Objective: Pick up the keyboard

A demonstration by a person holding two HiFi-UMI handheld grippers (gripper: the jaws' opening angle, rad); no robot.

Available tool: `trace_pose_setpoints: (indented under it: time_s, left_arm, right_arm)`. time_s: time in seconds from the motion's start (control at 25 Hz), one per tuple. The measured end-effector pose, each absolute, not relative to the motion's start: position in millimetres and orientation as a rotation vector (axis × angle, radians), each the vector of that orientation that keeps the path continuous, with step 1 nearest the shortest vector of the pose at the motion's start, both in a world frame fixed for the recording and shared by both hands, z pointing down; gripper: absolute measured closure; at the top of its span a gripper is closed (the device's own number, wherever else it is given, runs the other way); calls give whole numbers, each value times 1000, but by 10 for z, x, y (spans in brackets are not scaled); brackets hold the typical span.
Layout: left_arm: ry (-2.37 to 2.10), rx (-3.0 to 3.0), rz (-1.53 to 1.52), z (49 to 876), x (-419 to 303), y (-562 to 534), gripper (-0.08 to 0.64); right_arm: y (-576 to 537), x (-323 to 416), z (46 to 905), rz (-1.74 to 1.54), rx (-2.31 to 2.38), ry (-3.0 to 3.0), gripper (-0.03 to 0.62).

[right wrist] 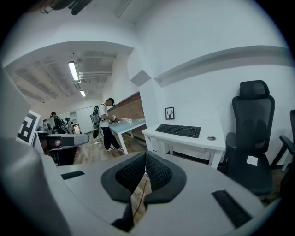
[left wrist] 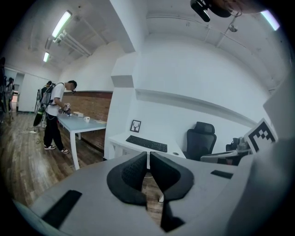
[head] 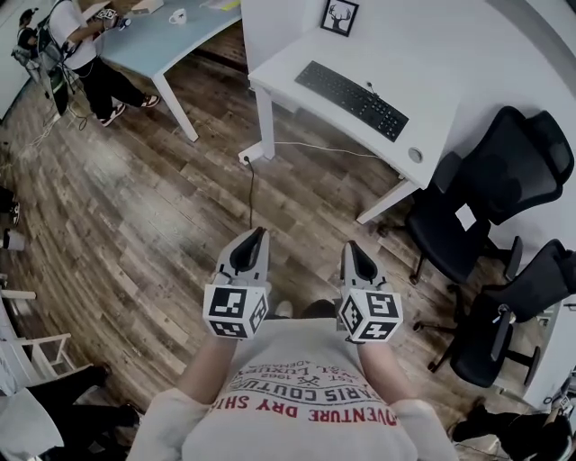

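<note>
nearest the camera, the left gripper (head: 255, 243) and the right gripper (head: 357, 255) are held side by side in front of the person's chest, over the wooden floor (head: 153, 216), both aimed toward the far side of the room. each claw is clenched: its own view shows the black pads pressed together with nothing between them.

beyond them a thin cable (head: 251, 194) runs across the floor toward the white desk (head: 297, 54).

the keyboard (head: 353, 99) lies flat on that desk, far from both grippers and slightly to the right of them, well apart from either. it touches neither claw and looks undisturbed. a small framed picture (head: 339, 16) stands at the desk's far edge, and black office chairs (head: 490, 203) stand at its right.

farthest left, a person (head: 76, 45) stands at a blue table (head: 171, 36).

judged from this, no part of the pick-up is done. the approach to the desk, opening the jaws, closing on the keyboard and lifting it all remain.
</note>
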State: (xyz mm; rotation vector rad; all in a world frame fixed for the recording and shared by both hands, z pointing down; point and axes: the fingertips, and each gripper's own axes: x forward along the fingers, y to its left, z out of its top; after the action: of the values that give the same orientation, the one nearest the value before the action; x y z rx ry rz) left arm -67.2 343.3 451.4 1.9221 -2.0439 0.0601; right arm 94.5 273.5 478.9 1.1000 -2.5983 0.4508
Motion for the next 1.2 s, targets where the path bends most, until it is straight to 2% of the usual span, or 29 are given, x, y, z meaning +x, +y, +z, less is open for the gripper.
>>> trace_pose_setpoints:
  time_s: [0.44, 0.76, 1.2]
  left_arm:
    - [-2082, 1871, 97, 4688, -1135, 2581, 522]
    - [-2163, 1821, 64, 4476, -1605, 1453, 522]
    - [-2139, 1870, 43, 4417, -1802, -109, 522]
  right_arm:
    - [1704, 336, 4944, 479, 1045, -2629, 566]
    - [476, -174, 4645, 408, 969, -2695, 566]
    - [-927, -288, 4547, 342, 1017, -2696, 566]
